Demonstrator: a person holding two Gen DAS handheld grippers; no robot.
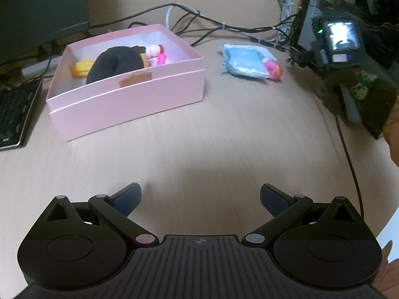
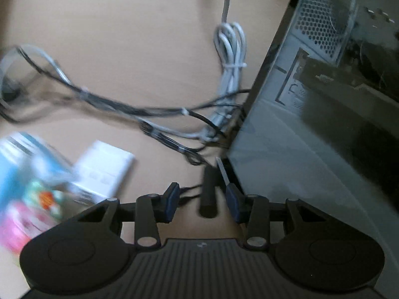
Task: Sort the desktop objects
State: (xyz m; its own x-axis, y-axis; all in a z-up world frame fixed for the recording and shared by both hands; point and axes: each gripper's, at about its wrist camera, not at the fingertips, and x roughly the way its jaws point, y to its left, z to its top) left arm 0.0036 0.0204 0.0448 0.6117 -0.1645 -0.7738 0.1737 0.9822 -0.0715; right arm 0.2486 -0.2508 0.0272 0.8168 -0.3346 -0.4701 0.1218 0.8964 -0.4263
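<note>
In the left wrist view a pink box [image 1: 139,99] stands at the left. It holds a black plush [image 1: 114,64], a yellow piece [image 1: 81,68] and small pink and white toys [image 1: 159,53]. A blue packet [image 1: 245,61] with a pink toy [image 1: 273,68] lies on the desk to its right. My left gripper [image 1: 200,199] is open over bare desk, nothing between its fingers. In the blurred right wrist view my right gripper [image 2: 203,204] stands narrowly open around a dark stubby cylinder [image 2: 208,191]. Gaps show on both sides of the cylinder. The blue packet [image 2: 22,172] and a white packet [image 2: 104,169] lie to the left.
A computer case [image 2: 311,124] stands close on the right, with tied grey and black cables [image 2: 229,57] running across the desk behind. A keyboard [image 1: 15,114] and a dark monitor [image 1: 37,7] stand left of the box. A hand [image 1: 392,137] shows at the right edge.
</note>
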